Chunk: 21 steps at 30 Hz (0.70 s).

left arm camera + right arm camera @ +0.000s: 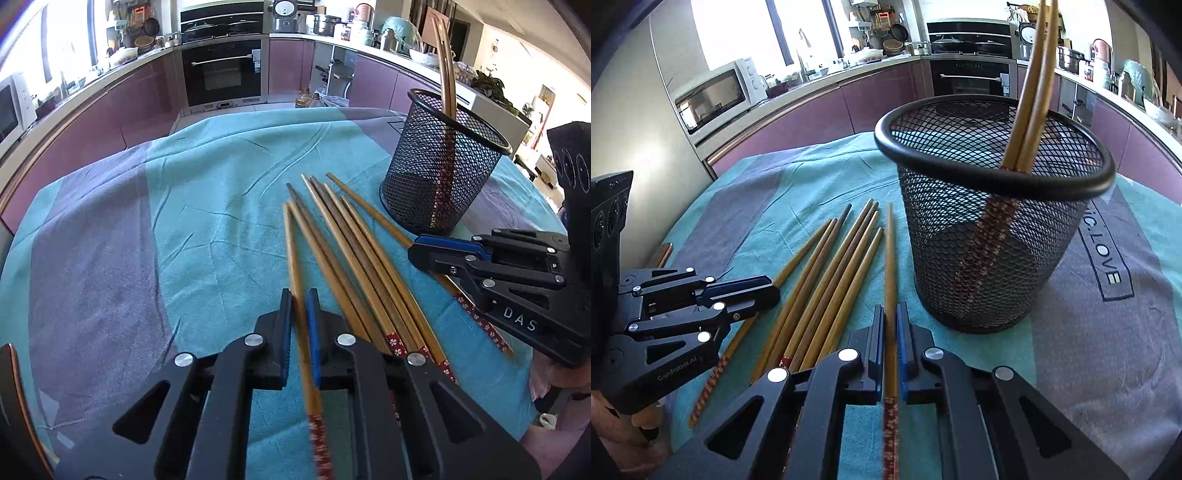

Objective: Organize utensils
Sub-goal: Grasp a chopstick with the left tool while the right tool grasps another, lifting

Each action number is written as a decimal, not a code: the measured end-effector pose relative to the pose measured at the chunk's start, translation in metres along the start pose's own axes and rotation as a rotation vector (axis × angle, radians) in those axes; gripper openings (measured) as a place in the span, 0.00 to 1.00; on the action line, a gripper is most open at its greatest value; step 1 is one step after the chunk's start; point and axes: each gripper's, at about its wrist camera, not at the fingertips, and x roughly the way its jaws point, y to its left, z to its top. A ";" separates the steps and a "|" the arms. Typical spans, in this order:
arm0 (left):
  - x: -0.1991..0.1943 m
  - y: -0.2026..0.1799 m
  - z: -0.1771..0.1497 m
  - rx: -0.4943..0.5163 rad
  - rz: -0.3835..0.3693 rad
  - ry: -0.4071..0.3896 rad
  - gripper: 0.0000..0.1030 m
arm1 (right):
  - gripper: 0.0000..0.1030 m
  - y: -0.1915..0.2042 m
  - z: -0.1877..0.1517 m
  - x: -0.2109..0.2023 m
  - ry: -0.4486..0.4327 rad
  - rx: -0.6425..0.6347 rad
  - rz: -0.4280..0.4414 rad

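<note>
Several wooden chopsticks [354, 254] with red patterned ends lie fanned on the teal cloth; they also show in the right wrist view [827, 280]. A black mesh holder [443, 166] stands upright at the right with two chopsticks [445, 66] in it, and shows close in the right wrist view [993, 229]. My left gripper [298, 299] is shut on one chopstick [293, 251], the leftmost. My right gripper [891, 314] is shut on another chopstick [890, 258] beside the holder. The right gripper [417, 251] also shows in the left view, the left gripper [772, 291] in the right view.
The teal and grey cloth [184, 206] covers the table. Kitchen counters, an oven [221, 70] and a microwave [713, 96] stand behind. A dark object's edge [14, 406] lies at the table's near left.
</note>
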 end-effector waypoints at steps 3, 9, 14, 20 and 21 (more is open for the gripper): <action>-0.004 0.004 -0.002 -0.016 -0.006 -0.005 0.08 | 0.05 0.000 -0.001 -0.007 -0.014 0.002 0.020; -0.028 0.004 0.000 -0.008 -0.038 -0.058 0.08 | 0.05 0.000 -0.003 -0.032 -0.065 -0.014 0.090; -0.062 0.002 0.007 0.005 -0.108 -0.135 0.08 | 0.05 -0.003 -0.001 -0.066 -0.144 -0.017 0.136; -0.102 -0.006 0.021 0.025 -0.179 -0.227 0.08 | 0.05 -0.010 0.002 -0.101 -0.238 -0.011 0.159; -0.108 -0.007 0.024 0.028 -0.188 -0.240 0.08 | 0.05 -0.012 0.003 -0.106 -0.253 -0.009 0.163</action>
